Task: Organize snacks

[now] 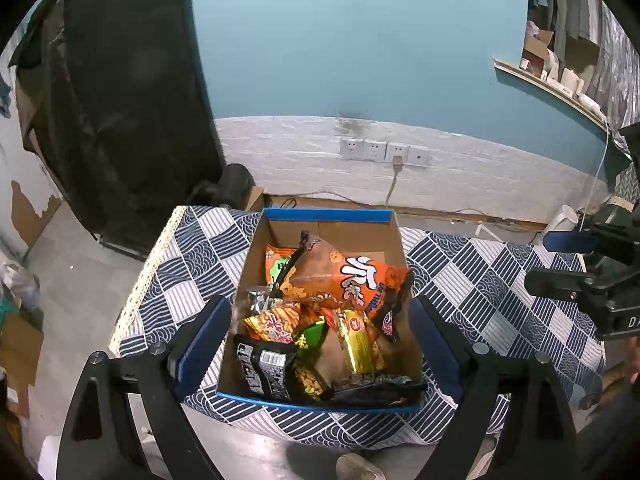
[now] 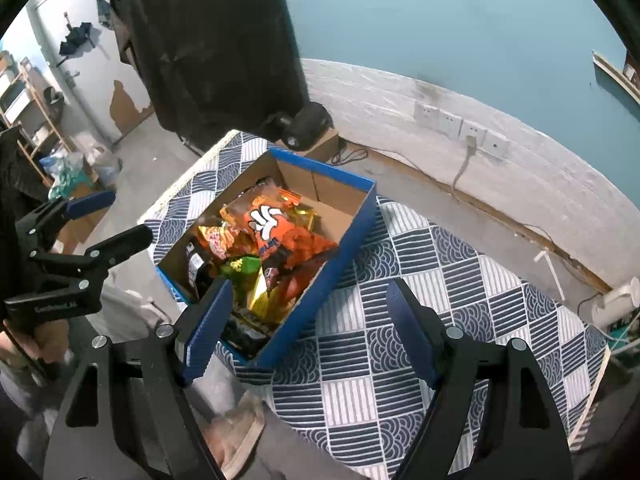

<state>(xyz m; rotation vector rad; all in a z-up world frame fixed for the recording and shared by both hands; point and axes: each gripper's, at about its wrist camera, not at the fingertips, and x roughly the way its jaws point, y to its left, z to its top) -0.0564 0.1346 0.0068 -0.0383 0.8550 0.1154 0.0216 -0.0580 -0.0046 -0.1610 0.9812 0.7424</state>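
A blue cardboard box is seen at frame centre on the patterned table, filled with snack packets; a large orange bag lies on top. The left gripper and right gripper are held apart, empty.

Place: a lived-in home room.
Signs: blue wall showing peeling paint, wall sockets, clothes hanging, patterned tablecloth covering a low table.

Glossy foil snack packets fill a matt cardboard box.
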